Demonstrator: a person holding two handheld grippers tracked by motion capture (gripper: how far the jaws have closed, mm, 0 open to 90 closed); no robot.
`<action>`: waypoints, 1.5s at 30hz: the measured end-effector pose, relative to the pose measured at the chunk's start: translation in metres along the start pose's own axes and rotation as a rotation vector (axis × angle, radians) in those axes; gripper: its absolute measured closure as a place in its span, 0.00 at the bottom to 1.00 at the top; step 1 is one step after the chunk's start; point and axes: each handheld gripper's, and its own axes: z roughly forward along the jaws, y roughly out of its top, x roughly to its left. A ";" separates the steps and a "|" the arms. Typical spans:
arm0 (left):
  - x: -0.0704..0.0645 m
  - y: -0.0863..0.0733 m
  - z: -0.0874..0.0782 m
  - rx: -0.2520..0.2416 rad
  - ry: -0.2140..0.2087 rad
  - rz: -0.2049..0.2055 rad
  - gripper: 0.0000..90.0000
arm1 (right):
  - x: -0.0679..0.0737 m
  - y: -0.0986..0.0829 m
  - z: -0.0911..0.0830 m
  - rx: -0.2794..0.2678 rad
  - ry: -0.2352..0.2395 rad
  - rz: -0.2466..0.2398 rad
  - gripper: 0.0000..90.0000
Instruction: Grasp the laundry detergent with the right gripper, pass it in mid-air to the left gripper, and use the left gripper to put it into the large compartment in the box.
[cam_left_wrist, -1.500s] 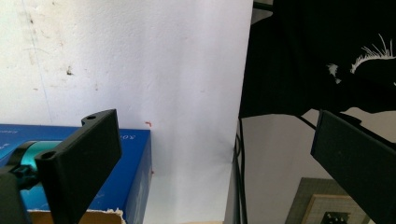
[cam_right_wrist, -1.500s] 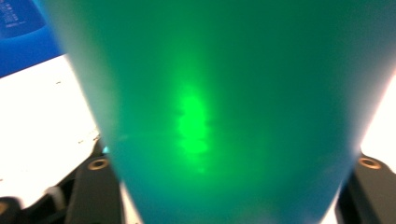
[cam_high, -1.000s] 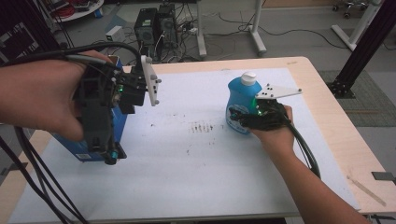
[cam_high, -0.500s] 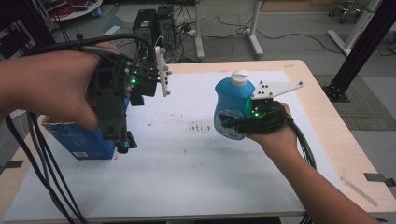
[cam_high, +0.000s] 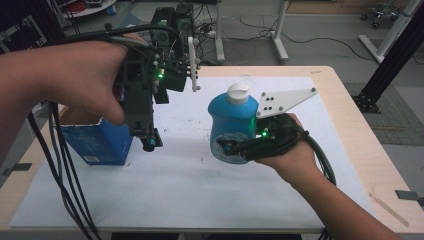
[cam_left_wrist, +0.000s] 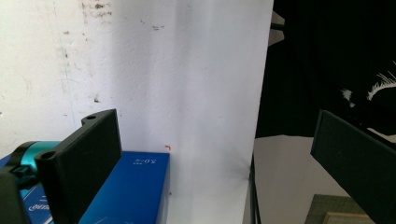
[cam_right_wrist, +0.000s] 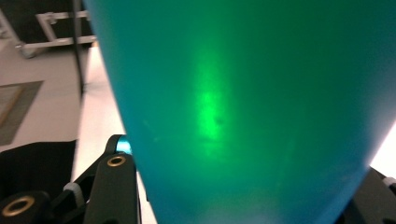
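Our right tongs (cam_high: 235, 150) clamp the blue bottle (cam_high: 232, 125), upright, seemingly lifted off the bench (cam_high: 345, 100). Our left tongs (cam_high: 150, 142) hang wide and empty above the blue box (cam_high: 97, 142), leftward, nearer that hand.
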 end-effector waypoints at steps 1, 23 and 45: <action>0.001 0.001 0.001 0.000 0.000 0.004 0.02 | 0.003 0.001 0.003 0.005 0.017 -0.005 0.50; -0.004 0.011 0.010 -0.027 -0.014 0.016 0.02 | 0.033 0.018 0.062 0.017 0.236 -0.037 0.51; -0.010 0.014 0.016 -0.004 -0.013 -0.008 0.03 | 0.039 0.038 0.080 0.008 0.261 -0.062 0.51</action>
